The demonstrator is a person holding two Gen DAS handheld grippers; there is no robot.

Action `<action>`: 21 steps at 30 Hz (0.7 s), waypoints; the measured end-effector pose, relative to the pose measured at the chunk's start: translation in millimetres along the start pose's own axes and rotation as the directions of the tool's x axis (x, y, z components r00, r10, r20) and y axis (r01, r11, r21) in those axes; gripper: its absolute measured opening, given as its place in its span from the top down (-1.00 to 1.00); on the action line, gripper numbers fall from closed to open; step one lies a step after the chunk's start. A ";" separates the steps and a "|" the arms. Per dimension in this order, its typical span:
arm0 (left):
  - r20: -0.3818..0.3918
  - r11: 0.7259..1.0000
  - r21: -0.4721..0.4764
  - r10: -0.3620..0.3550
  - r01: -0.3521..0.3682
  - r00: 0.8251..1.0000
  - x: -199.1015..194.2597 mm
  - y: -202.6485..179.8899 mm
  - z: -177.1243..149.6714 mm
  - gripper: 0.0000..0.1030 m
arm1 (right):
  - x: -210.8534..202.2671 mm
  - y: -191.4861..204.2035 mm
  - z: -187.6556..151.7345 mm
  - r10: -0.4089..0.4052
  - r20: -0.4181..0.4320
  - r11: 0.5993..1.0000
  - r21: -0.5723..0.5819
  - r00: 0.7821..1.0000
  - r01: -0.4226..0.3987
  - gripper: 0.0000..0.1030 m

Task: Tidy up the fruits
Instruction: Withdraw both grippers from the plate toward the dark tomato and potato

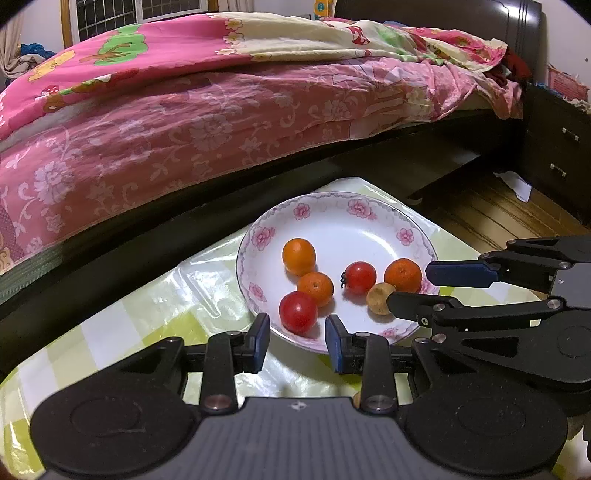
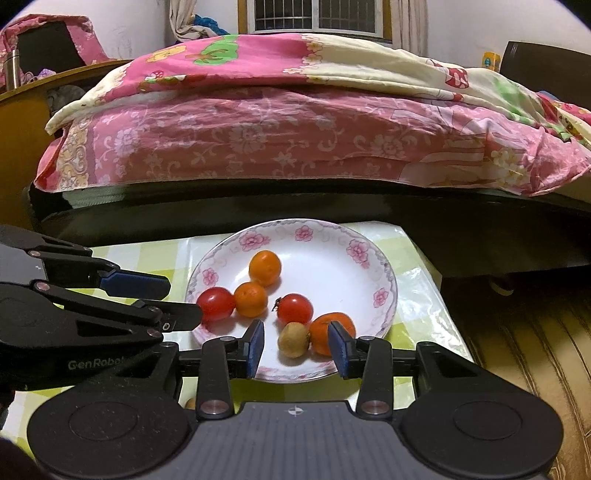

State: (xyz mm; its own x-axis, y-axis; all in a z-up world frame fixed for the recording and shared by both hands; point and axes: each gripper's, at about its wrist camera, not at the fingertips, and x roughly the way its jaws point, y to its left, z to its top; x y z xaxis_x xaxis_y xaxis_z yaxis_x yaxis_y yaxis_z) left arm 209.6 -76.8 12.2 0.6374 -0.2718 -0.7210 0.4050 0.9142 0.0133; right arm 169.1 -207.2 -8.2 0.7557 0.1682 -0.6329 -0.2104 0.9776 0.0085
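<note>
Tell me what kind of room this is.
Most likely a bedroom: a bed with a pink quilt fills the background, a dresser stands beside it, and a window behind.

Far half of the plate [image 2: 384, 275] lies bare; bed frame [image 2: 295, 205] walls off beyond it

Left black two-finger gripper [image 1: 297, 332] reaching forward, blue-padded fingers [image 1: 261, 338] spread apart, holding nothing. Right black two-finger gripper [image 2: 296, 343] likewise pointing forward, fingers [image 2: 255, 347] parted wide, gripping nothing. Both sitting low, side by side, each showing in other's view, tips angled toward each other.
</note>
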 end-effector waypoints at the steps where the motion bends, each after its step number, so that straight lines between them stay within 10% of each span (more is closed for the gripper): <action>1: 0.000 1.000 0.000 0.001 -0.001 1.000 -1.1 0.3 -0.6 0.21 | -0.9 1.2 -0.2 0.001 0.000 1.000 -0.003 1.000 -0.001 0.31; 21: -0.052 1.000 0.023 0.019 -0.018 0.998 -19.8 5.3 -25.7 0.22 | -4.9 25.6 -12.5 0.045 -0.060 0.998 -0.037 0.997 -0.047 0.30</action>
State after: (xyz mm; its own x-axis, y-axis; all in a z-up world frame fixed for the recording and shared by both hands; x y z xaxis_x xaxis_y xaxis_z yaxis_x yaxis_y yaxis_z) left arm 182.3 -58.9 8.7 0.6100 -0.2381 -0.7558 0.4084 0.9118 0.0423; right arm 152.2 -184.6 -14.5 0.7071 0.2037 -0.6771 -0.2682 0.9633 0.0097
